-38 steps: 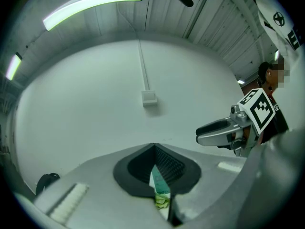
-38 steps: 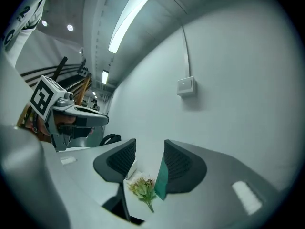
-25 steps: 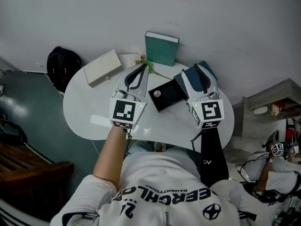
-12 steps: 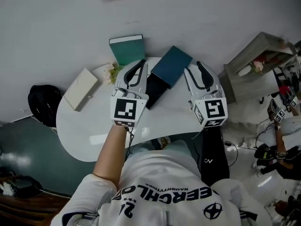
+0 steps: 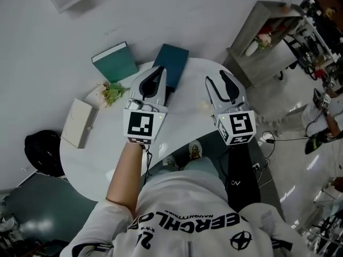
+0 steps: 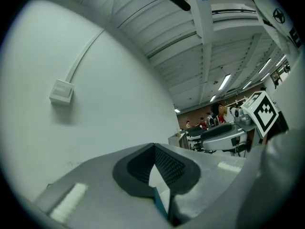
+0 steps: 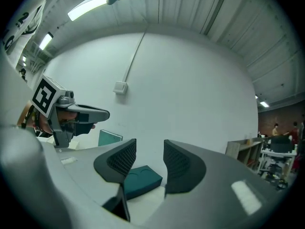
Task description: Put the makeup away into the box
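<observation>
The teal makeup box (image 5: 172, 62) lies on the far part of the round white table (image 5: 102, 149), its lid toward the wall; its dark inside is mostly hidden behind my left gripper (image 5: 159, 73). That gripper hovers level over the box's near left side, and its pads meet at the tips (image 6: 153, 149), with only a teal edge showing below them. My right gripper (image 5: 215, 82) floats to the right of the box, jaws apart and nothing between them (image 7: 150, 149). Past its jaws I see the teal box (image 7: 141, 179). No loose makeup item shows.
A second teal box (image 5: 113, 61) stands upright at the table's back left, next to a small green plant (image 5: 112, 92). A white box (image 5: 79, 123) lies at the left edge, and a black bag (image 5: 40, 151) is on the floor. A grey shelf unit (image 5: 262, 39) stands to the right.
The head view has swung round: table and boxes have slid left and turned, and the shelf has come in at the right. Both grippers moved sideways with it; the box's black inside went behind the left gripper.
</observation>
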Available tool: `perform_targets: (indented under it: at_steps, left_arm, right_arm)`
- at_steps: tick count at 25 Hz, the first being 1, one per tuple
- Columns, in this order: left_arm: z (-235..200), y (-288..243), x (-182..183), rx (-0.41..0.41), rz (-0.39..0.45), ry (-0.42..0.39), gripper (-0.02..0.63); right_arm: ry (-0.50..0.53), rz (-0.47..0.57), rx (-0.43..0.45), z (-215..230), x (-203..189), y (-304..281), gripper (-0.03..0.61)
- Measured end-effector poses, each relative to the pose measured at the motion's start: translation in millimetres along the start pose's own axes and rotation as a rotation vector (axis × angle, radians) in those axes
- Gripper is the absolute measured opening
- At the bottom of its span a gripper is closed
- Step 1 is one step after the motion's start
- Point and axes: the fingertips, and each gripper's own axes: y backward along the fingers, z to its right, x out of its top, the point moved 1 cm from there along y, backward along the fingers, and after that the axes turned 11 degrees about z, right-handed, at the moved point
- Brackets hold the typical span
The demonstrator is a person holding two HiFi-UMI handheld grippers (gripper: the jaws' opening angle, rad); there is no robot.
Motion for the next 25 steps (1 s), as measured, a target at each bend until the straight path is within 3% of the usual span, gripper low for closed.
perform_targets:
  at_steps: [8,14,19,25]
  left_arm:
    - [35.9,-18.2,-2.6,-0.100,0.025,0.044,0.000]
    - [47.5,-21.3,-11.3,-0.113,-0.001,0.042,0.000]
    - [46.9,-17.4,-15.1,-0.111,-0.014,0.038,0.000]
    - [42.1,-13.0,-16.7,-0.103,-0.021,0.036,0.000]
  right_arm:
    - [0.013,-0.033,-0.069,20.8,-5.1,28.3,0.209]
    - [-0.006,-0.077,-0.061,22.5,-25.4,32.1,0.209]
    - [-0.101,-0.208,-0.045,18.5,-88.9,25.7,0.221]
    - [-0.132,-0.470,0.009,6.3,-191.6,30.6,0.262]
